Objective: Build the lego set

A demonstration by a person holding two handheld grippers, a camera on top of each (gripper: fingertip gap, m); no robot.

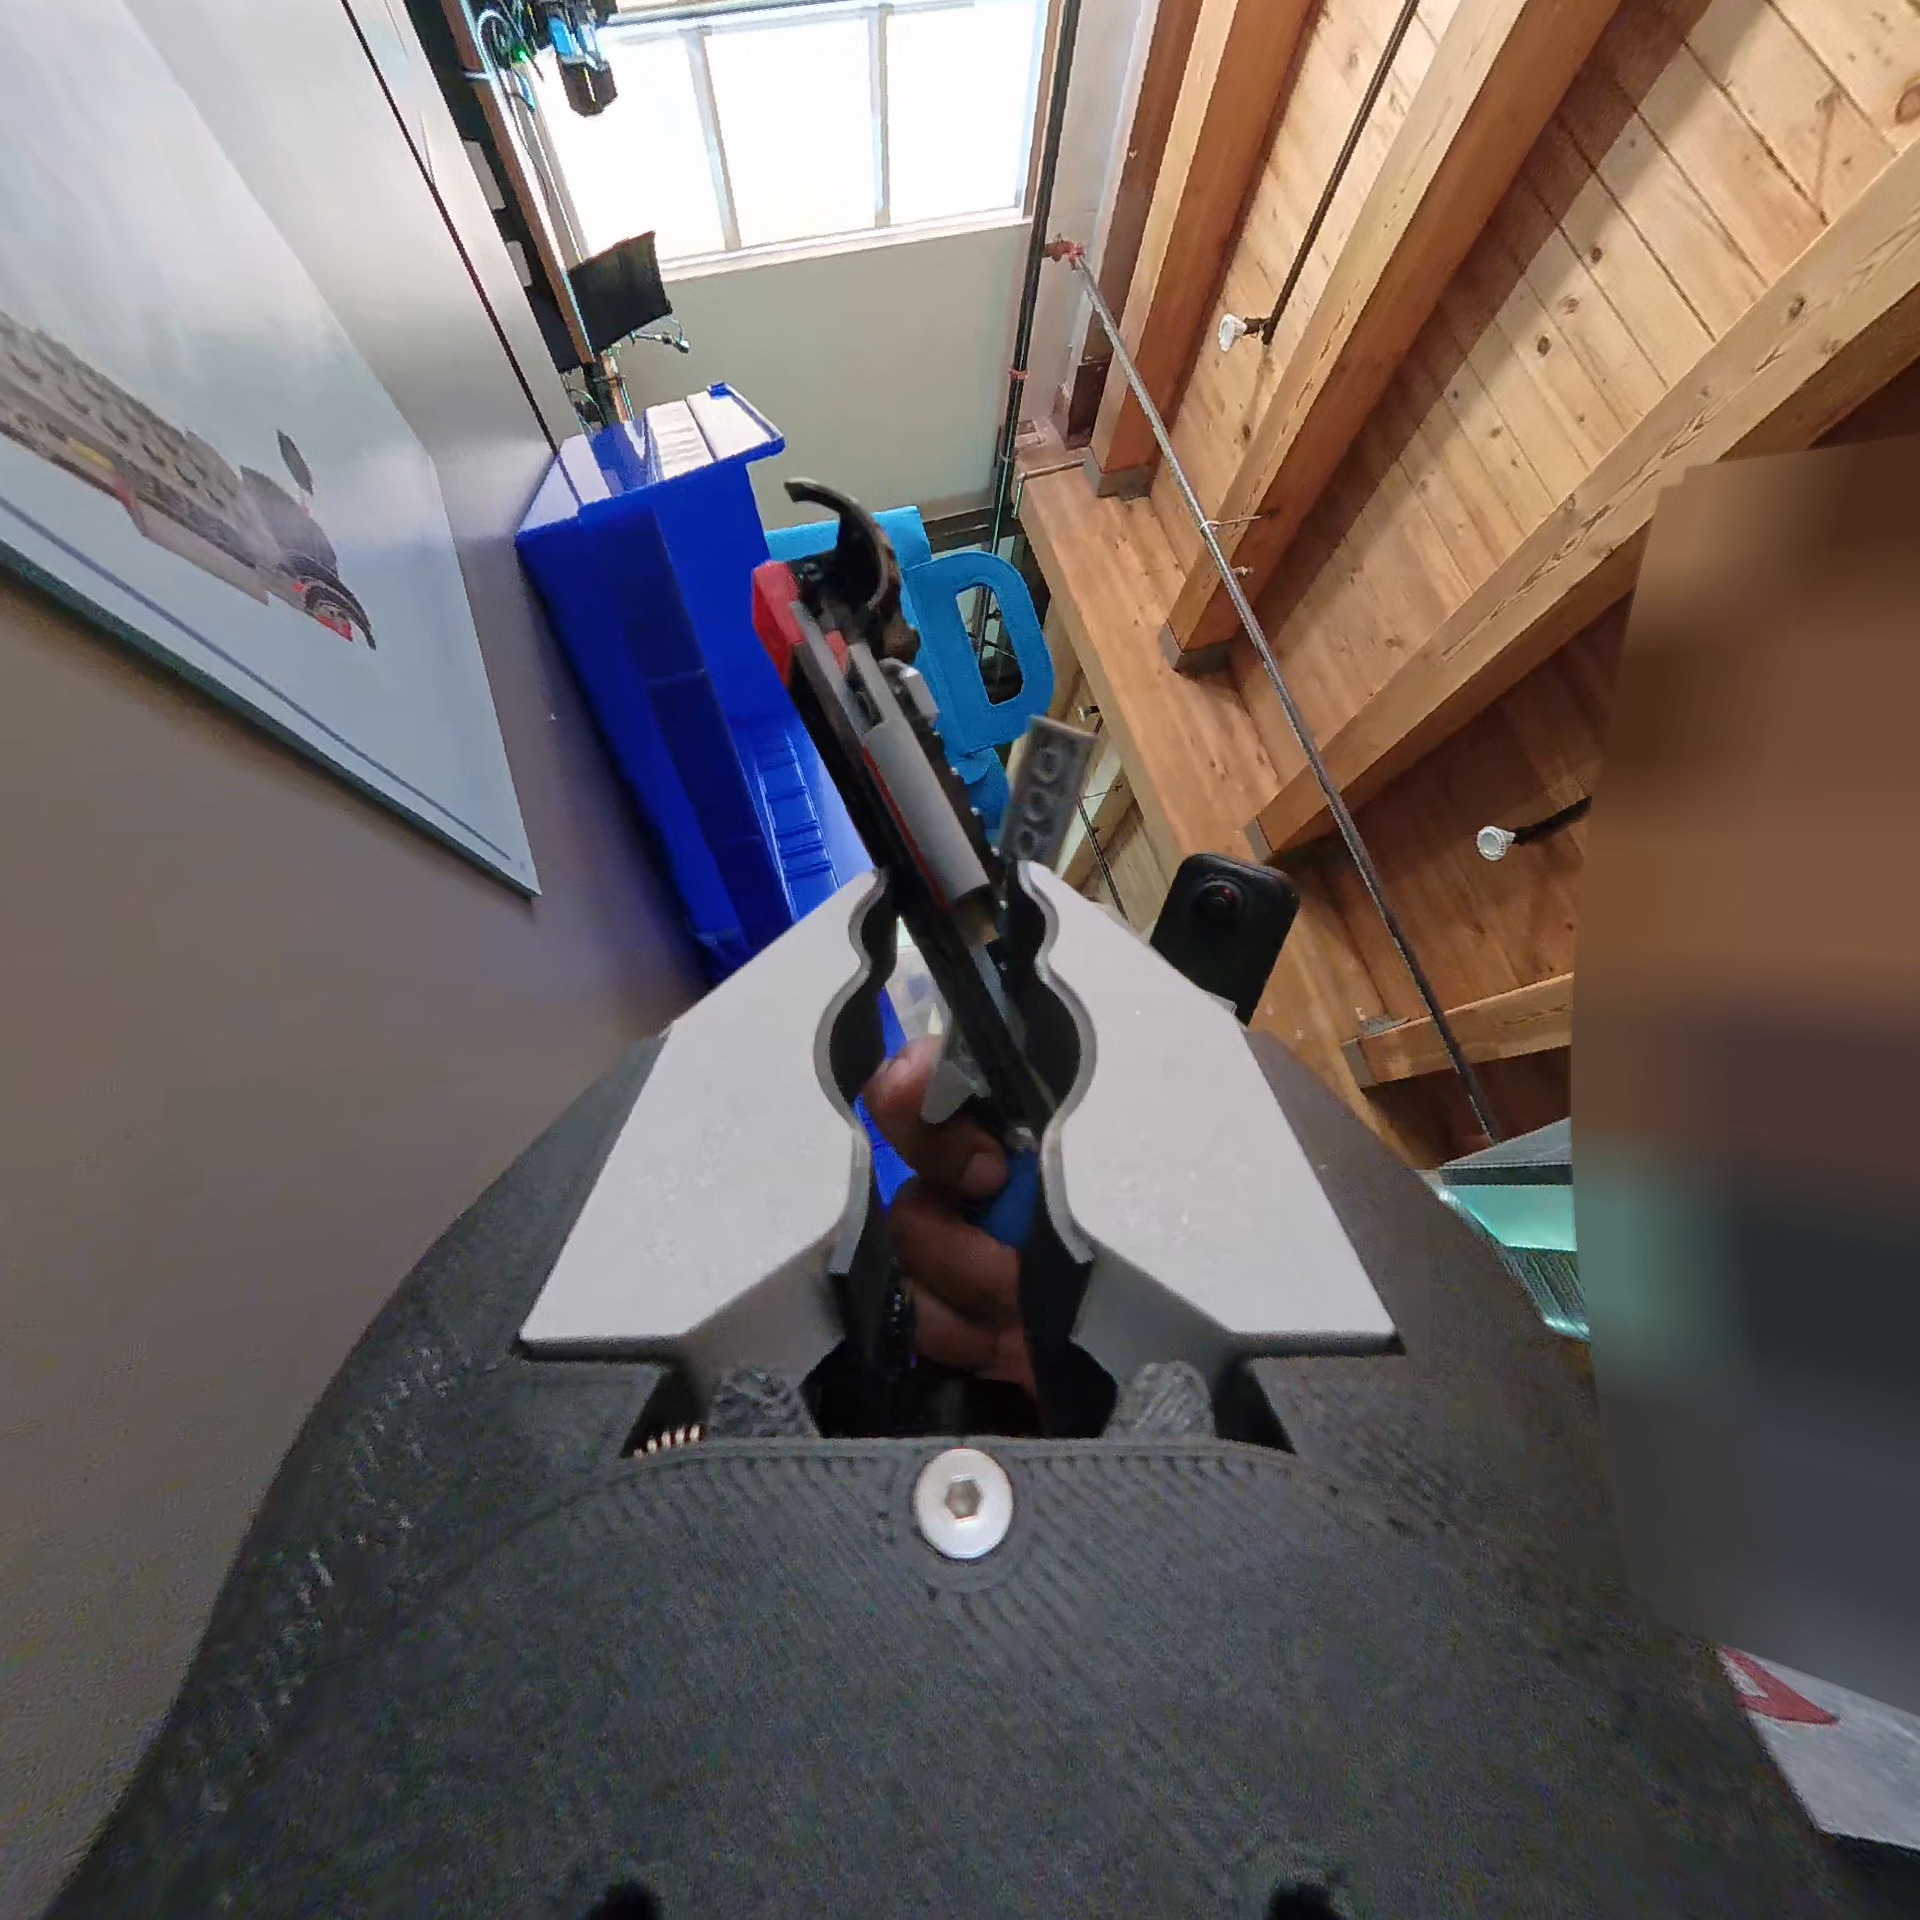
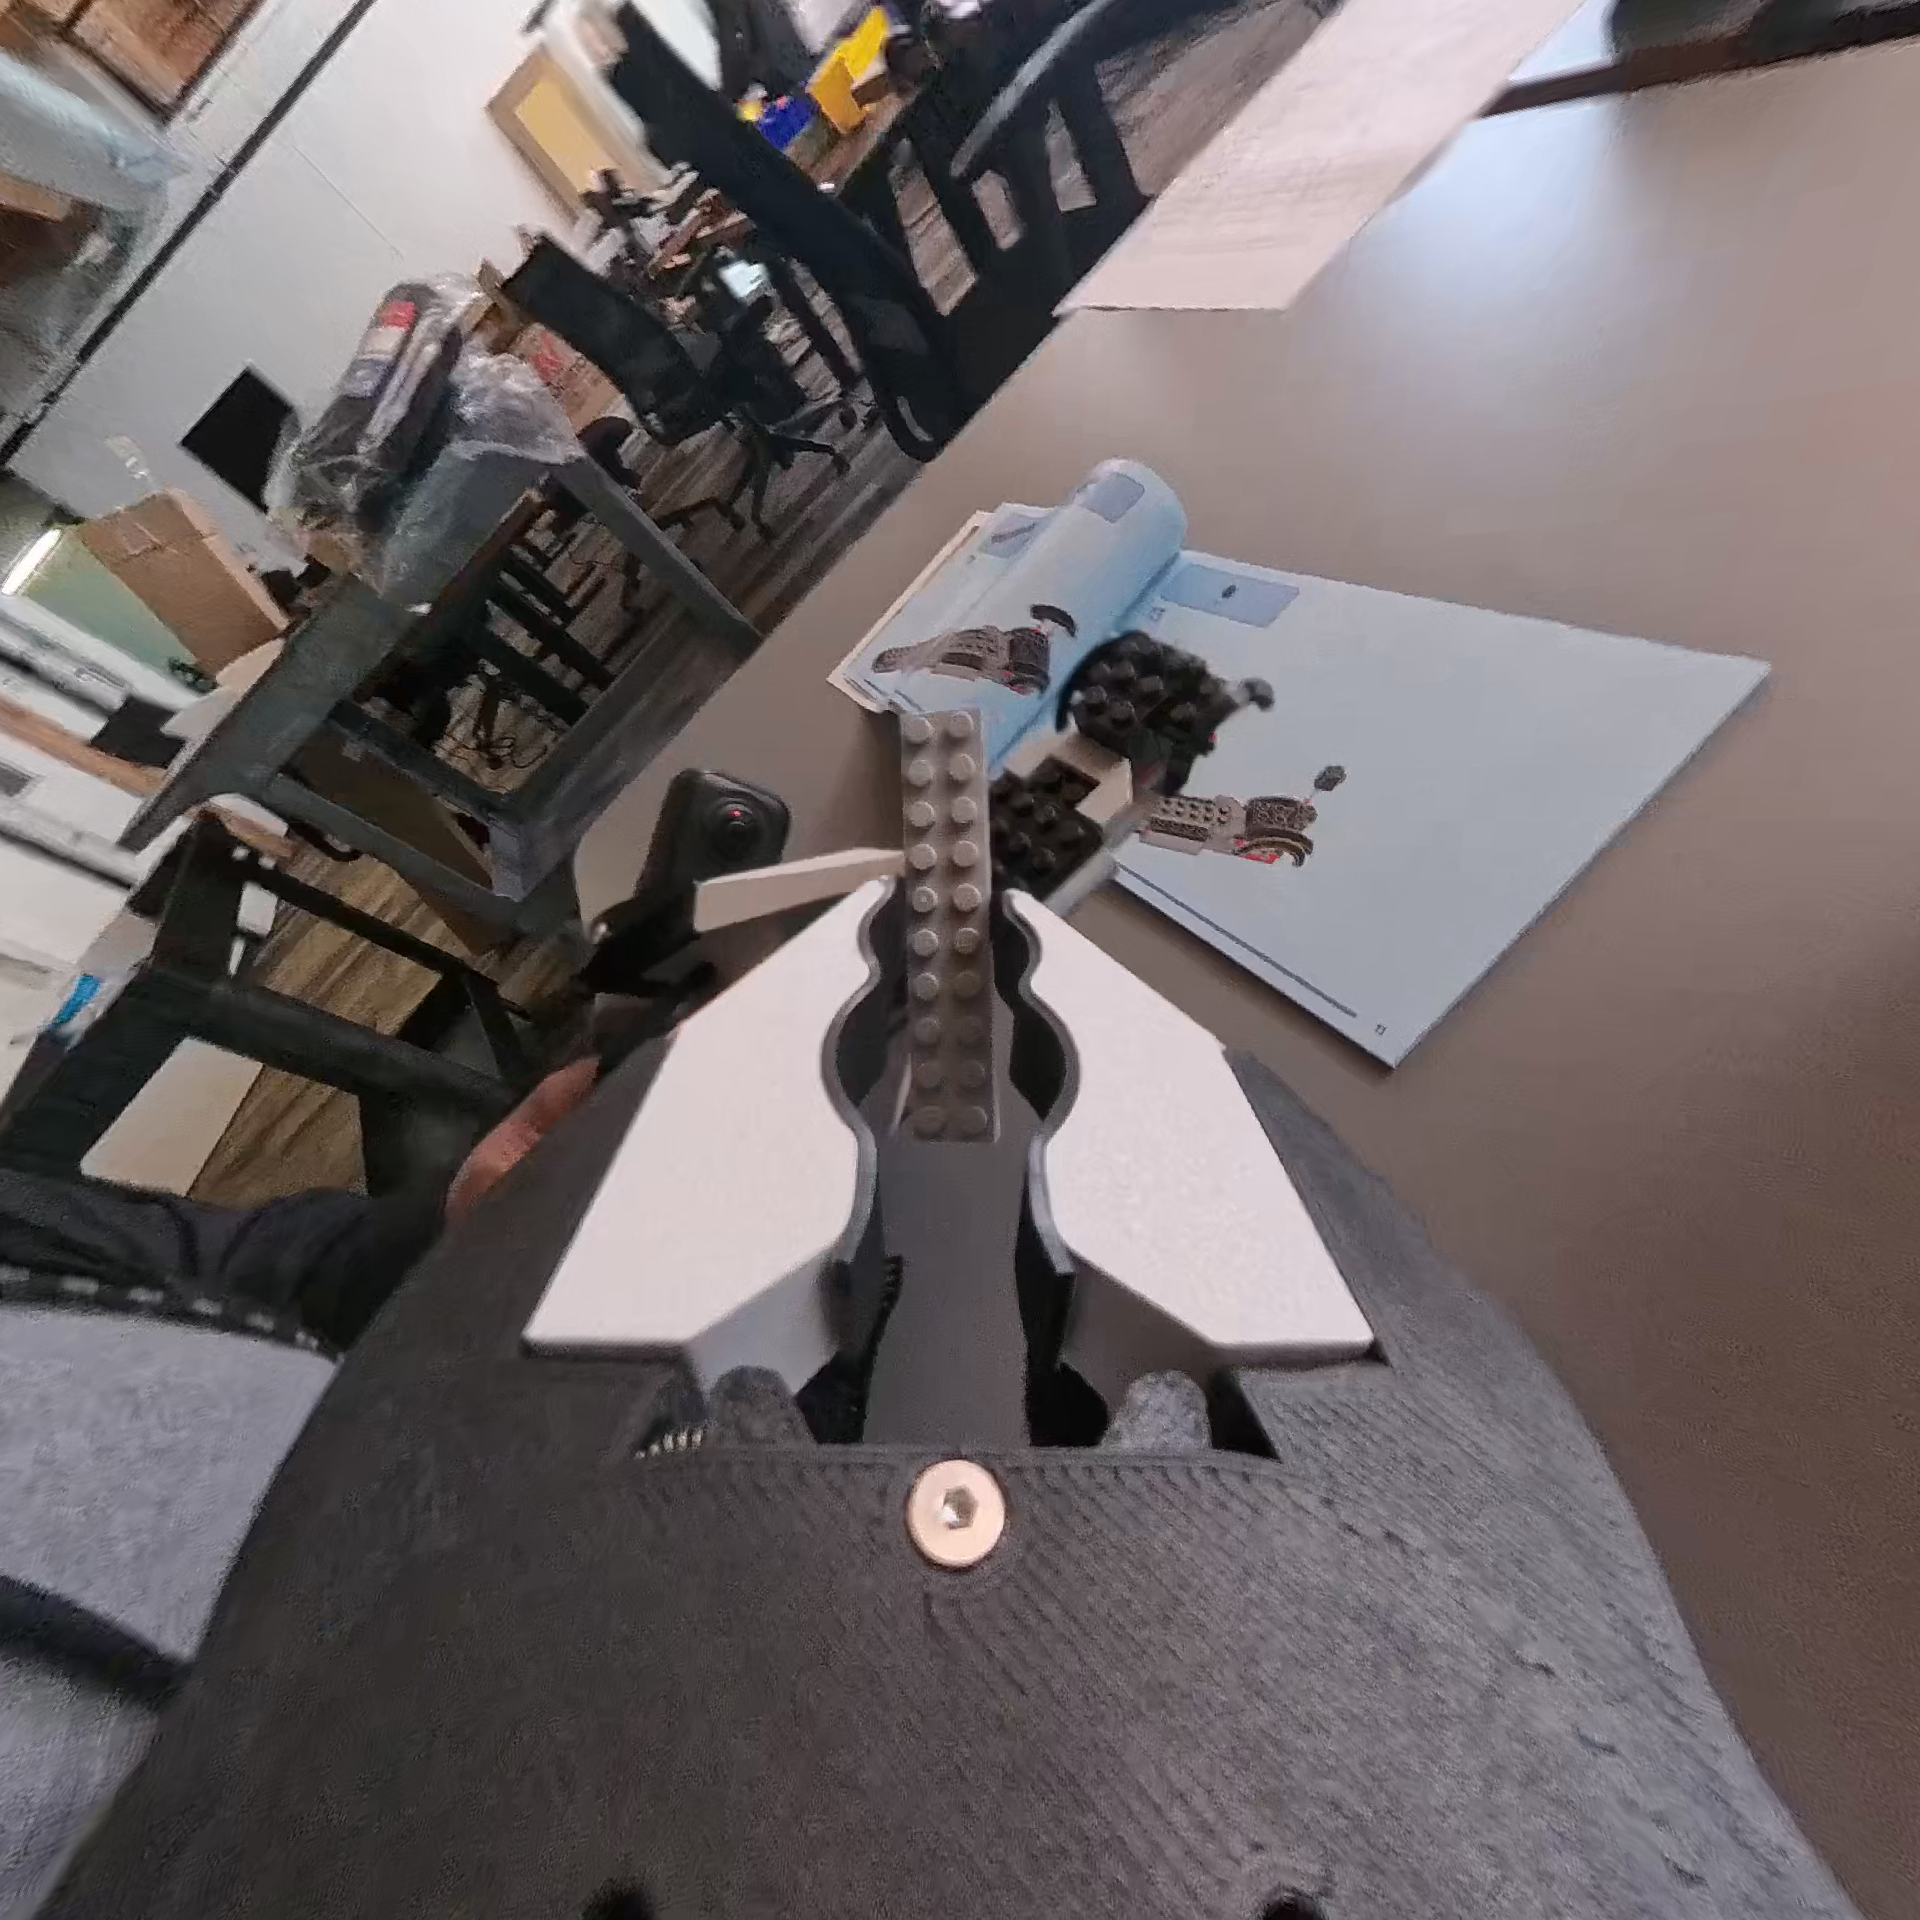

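Grey studded plate (image 2: 943,914), two studs wide and long, is pinched lengthwise in the right tool (image 2: 943,894), sticking out past the tips and tilted up off the brown worktop (image 2: 1558,364). The left tool (image 1: 951,883) is clamped on the half-built lego model (image 1: 883,727), a long black and grey assembly with a red block and a dark curved claw piece at its far end, held up in the air and pointing toward the ceiling beams. In the left wrist view you can see the grey plate (image 1: 1049,790) coming in just beside the model on its right, really close, though I can't tell if they're actually touching. A person's hand (image 1: 956,1226) shows through the gap behind the left tool's fingers. Further out, the open instruction booklet (image 2: 1403,748) lies flat on the worktop, toward its far side, beyond the right tool. A white sheet of paper (image 2: 1278,177) sits near the far edge. A blue plastic bin (image 1: 644,644) stands behind the model in the left wrist view.
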